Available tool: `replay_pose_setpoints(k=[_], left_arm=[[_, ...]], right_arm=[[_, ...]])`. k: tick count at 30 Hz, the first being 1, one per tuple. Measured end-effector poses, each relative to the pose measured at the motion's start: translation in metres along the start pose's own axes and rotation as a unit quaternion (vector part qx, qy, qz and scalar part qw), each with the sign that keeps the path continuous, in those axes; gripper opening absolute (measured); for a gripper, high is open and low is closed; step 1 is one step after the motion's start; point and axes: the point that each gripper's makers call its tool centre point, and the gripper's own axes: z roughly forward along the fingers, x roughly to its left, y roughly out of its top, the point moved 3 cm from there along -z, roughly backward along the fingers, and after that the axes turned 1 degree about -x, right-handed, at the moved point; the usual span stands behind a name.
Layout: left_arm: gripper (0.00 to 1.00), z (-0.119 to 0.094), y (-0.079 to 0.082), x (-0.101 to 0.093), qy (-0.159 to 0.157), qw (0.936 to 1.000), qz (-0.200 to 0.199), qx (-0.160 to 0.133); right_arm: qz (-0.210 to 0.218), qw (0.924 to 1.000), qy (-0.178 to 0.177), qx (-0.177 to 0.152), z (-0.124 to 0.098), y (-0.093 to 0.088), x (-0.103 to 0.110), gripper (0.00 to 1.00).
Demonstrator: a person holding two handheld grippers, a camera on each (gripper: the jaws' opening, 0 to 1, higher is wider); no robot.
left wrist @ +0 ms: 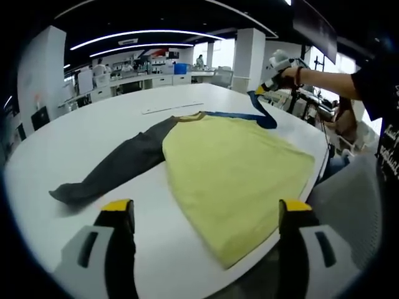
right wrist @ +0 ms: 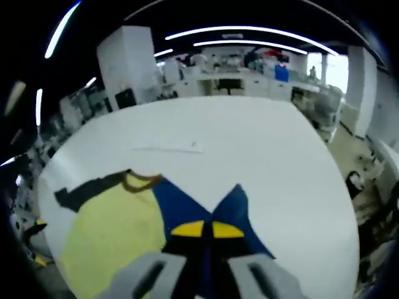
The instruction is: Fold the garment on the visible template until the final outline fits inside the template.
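Here the right gripper [right wrist: 207, 230] pinches the blue sleeve [right wrist: 234, 208] of the yellow garment [left wrist: 230, 168], lifting it, apparently to fold inward, while the left gripper [left wrist: 206, 218] hovers unclenched above the white table [left wrist: 81, 131].

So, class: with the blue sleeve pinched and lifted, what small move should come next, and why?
Probably carry the blue fabric sleeve, clamped in the right gripper, across onto the yellow shirt body. The dark grey sleeve lies spread flat and the left gripper is open.
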Motion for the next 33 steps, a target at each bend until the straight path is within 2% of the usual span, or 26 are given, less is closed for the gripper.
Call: replay_pose_setpoints(k=[13, 20, 22, 33], left_arm=[[0.93, -0.001, 0.001, 0.001, 0.003, 1.0, -0.004, -0.003], [0.93, -0.003, -0.001, 0.003, 0.005, 1.0, -0.006, -0.004], [0.93, -0.003, -0.002, 0.004, 0.005, 0.9999, -0.008, -0.004], [0.93, -0.003, -0.001, -0.001, 0.004, 0.9999, -0.01, -0.005]], right_arm=[[-0.061, 0.9976, 0.03, 0.006, 0.017, 0.031, 0.034, 0.0], [-0.079, 0.9957, 0.05, -0.003, 0.016, 0.042, 0.06, 0.0], [-0.088, 0.9945, 0.058, -0.002, 0.023, 0.049, 0.063, 0.0], [-0.116, 0.9893, 0.087, -0.011, 0.02, 0.062, 0.103, 0.0]])
